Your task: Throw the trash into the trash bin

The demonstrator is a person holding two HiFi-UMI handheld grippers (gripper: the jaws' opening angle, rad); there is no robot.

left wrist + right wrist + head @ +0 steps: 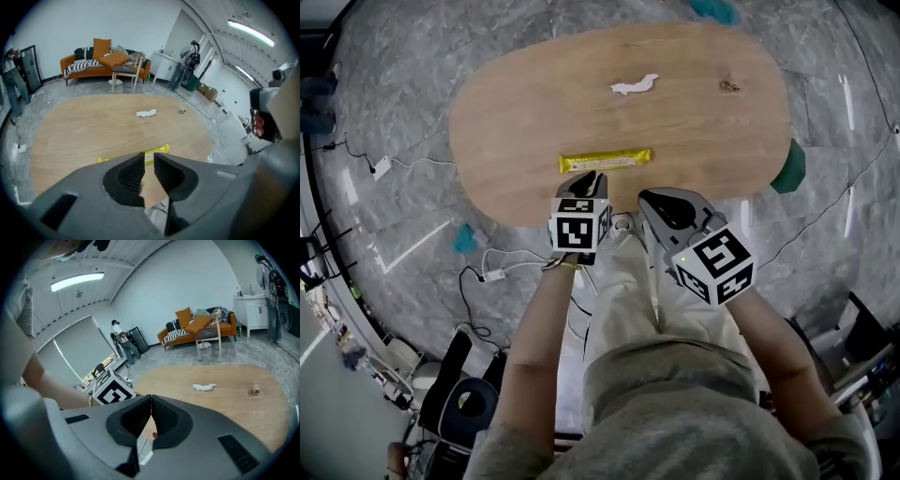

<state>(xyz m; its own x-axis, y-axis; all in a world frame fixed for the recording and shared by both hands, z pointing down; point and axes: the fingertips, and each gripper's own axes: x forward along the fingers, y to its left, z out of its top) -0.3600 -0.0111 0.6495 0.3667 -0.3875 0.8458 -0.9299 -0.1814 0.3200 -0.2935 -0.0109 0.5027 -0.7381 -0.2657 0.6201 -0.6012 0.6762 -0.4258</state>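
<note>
The left gripper (pixel 586 180) hangs over the near edge of the tabletop (pixel 516 122), tilted steeply down, its tips just short of the yellow wrapper (pixel 605 161). Its jaws stand a little apart with nothing between them. In the left gripper view the wrapper (pixel 160 150) shows right past the gap, so this gripper looks lined up to take that piece first, it being the nearest trash.

The right gripper (pixel 649 197) sits beside it at the tabletop's edge, jaws pressed together and empty. It seems to be merely waiting, since nothing lies close in front of it.

Farther across lie a white paper scrap (pixel 634 85) and, to the right, a small brown scrap (pixel 730 84), well apart from each other and from both grippers.

Much of the wrapper is hidden behind the left jaws in that gripper's view. The brown scrap is too small to identify. No trash bin can be picked out with any certainty. A dark round thing (pixel 469 403) on the floor, lower left in the head view, is unclear.
</note>
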